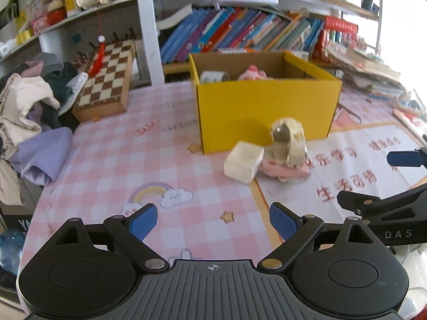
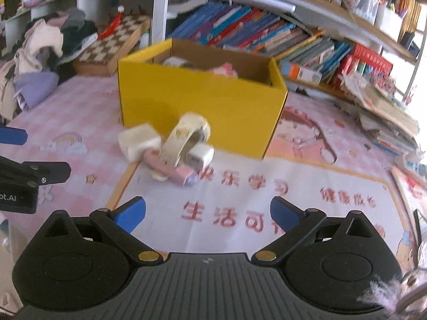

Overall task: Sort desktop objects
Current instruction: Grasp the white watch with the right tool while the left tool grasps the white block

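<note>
both claws gape empty: left gripper (image 1: 213, 220), right gripper (image 2: 208, 214). the cream block (image 1: 243, 164), tape roll (image 2: 188, 137) and pink eraser (image 2: 170, 169) huddle touching, just before the yellow box (image 1: 264, 112). grabbing one likely knocks its neighbours; the leaning roll could topple or roll off

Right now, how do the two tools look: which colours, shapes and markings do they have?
Both the left tool and the right tool are matte black, with blue pads on two linked fingers, round silver and brass pivot pins, and a ribbed grey base. The right tool's side shows white letters "DAS".
</note>
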`<state>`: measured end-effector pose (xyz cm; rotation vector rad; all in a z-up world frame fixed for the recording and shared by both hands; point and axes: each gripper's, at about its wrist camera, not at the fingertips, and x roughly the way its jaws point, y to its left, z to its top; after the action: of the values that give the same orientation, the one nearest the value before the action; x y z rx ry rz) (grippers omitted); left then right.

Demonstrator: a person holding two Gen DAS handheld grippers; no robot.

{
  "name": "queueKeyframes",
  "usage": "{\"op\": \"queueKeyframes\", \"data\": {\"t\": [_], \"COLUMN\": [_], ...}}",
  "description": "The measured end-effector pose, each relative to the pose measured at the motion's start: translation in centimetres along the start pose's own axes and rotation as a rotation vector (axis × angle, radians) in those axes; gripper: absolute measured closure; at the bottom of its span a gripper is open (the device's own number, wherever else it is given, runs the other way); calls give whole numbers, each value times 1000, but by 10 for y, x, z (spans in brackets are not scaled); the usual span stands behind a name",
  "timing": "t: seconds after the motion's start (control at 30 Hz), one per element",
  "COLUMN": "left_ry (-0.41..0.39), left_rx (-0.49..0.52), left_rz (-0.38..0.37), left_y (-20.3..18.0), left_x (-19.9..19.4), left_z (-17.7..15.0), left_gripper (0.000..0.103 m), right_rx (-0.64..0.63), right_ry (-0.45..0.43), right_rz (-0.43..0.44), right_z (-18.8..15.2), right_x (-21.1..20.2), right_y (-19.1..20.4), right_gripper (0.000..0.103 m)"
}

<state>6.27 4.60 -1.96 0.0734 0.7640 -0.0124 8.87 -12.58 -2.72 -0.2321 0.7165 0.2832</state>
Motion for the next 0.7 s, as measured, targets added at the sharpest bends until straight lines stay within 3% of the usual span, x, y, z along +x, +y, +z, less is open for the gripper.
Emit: {"op": "queueKeyframes", "data": {"t": [0.23, 0.7], "left_ry": [74, 86], "left_rx": [19, 4], "left_rz": [-11, 4], "left_y": [-9, -8], "left_x": [12, 24], "left_z": [-6, 3], "left_gripper": [10, 7], "right_rx": [-11, -29], "right_ry": [71, 68], "right_rz": [26, 67], "right_z": [-3, 11], "right_x": [11, 24], "right_y": [0, -5], "right_gripper": [0, 1]}}
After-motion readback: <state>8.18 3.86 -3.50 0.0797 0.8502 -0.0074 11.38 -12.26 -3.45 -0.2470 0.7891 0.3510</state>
